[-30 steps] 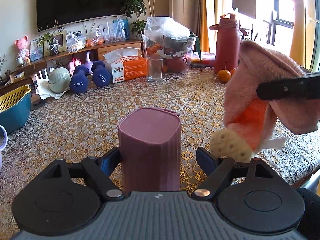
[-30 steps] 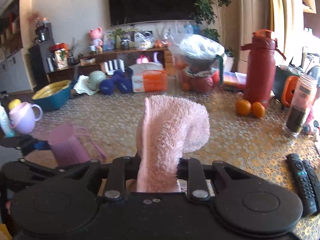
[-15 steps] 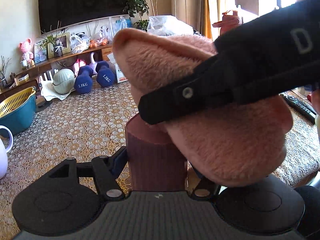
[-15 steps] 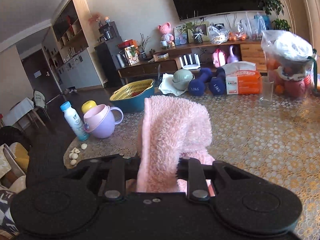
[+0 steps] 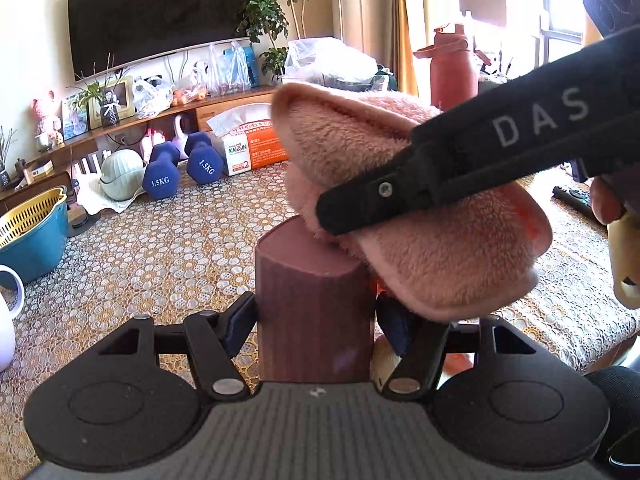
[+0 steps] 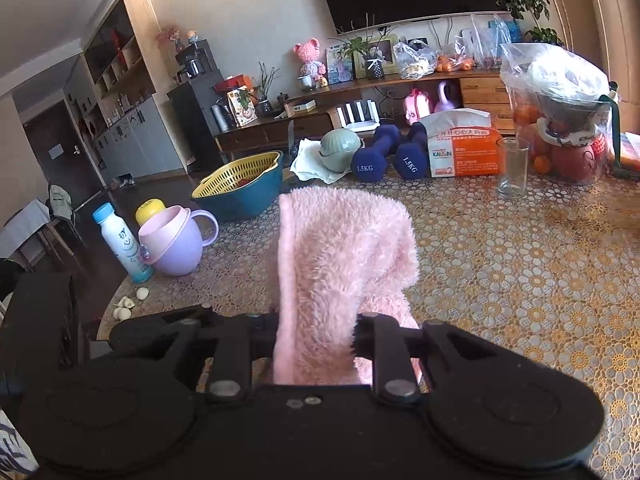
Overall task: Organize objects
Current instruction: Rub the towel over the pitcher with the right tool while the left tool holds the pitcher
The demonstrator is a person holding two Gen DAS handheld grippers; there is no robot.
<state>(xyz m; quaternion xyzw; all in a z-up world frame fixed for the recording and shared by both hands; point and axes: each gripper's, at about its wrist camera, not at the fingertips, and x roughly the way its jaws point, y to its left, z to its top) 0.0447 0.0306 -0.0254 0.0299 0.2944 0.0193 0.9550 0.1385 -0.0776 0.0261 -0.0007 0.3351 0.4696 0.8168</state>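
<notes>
So the left hand-held gripper point(image 5: 316, 320) has its jaws clamped on both sides of a dark maroon ribbed cup point(image 5: 314, 304), which stands upright on the lace-patterned tabletop point(image 5: 168, 248) close to the near edge. The right hand-held gripper point(image 6: 316, 332) is pinching a fluffy pink towel point(image 6: 344, 264); the cloth bunches up and sticks out past its fingers. In the left wrist view you can see that same towel point(image 5: 420, 216) hanging right over the cup's open top, its lower fold touching the rim on the right side, with one black finger point(image 5: 400, 192) of the right gripper lying across it.

Along the far edge of the tabletop: two blue dumbbells point(image 6: 384, 152), an orange tissue box point(image 6: 464, 148), an empty glass point(image 6: 512, 168). Toward the left edge there's a purple mug point(image 6: 176, 244), a small white bottle point(image 6: 120, 244) and a teal basin with a yellow strainer point(image 6: 240, 188).
</notes>
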